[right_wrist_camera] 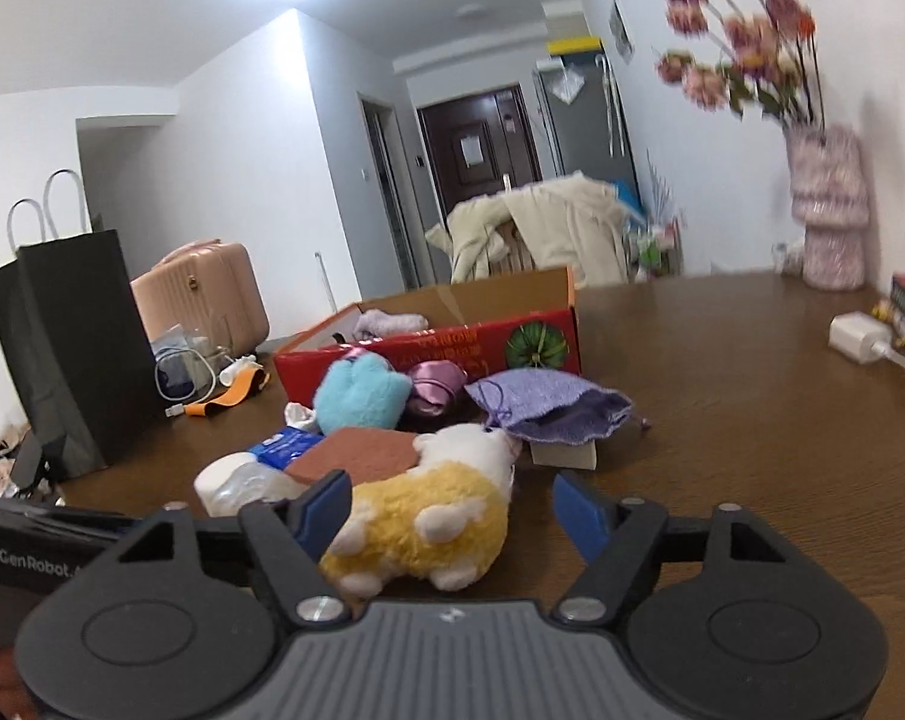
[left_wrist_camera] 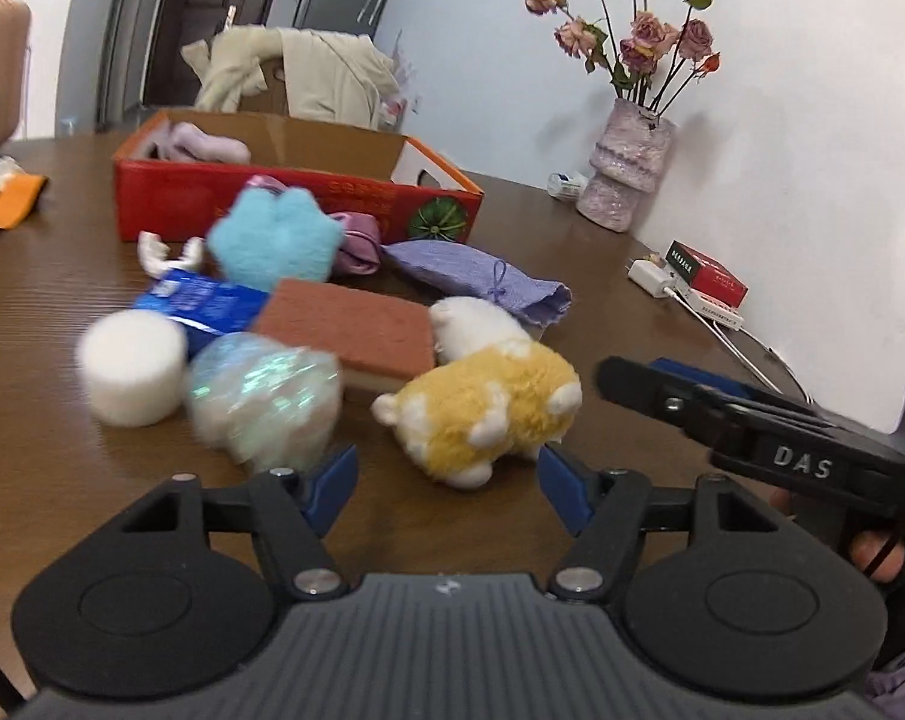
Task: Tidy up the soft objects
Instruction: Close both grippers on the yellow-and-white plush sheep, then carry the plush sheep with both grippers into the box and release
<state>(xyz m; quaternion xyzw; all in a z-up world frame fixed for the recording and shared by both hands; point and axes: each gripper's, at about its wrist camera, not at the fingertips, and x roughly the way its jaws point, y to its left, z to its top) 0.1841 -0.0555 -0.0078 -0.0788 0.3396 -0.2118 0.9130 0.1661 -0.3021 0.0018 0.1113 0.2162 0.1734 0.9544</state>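
A yellow and white plush toy (left_wrist_camera: 482, 408) lies on its side on the brown table, just ahead of my open left gripper (left_wrist_camera: 446, 489). In the right wrist view the plush toy (right_wrist_camera: 434, 510) lies between the fingers of my open right gripper (right_wrist_camera: 455, 516), nearer the left finger. Behind it lie a red-brown sponge (left_wrist_camera: 347, 327), a blue plush paw (left_wrist_camera: 272, 237), a white foam cylinder (left_wrist_camera: 133, 375), an iridescent wrapped ball (left_wrist_camera: 266, 396), a purple cloth pouch (left_wrist_camera: 482, 279) and a purple satin item (left_wrist_camera: 359, 246). The red cardboard box (left_wrist_camera: 296, 204) holds a lilac soft item (left_wrist_camera: 203, 144).
A vase of dried roses (left_wrist_camera: 626, 168), a red packet (left_wrist_camera: 707, 276) and a white charger (left_wrist_camera: 653, 273) sit at the right by the wall. A black paper bag (right_wrist_camera: 62, 348) and a pink suitcase (right_wrist_camera: 206, 294) stand at the left. A blue packet (left_wrist_camera: 203, 300) lies by the sponge.
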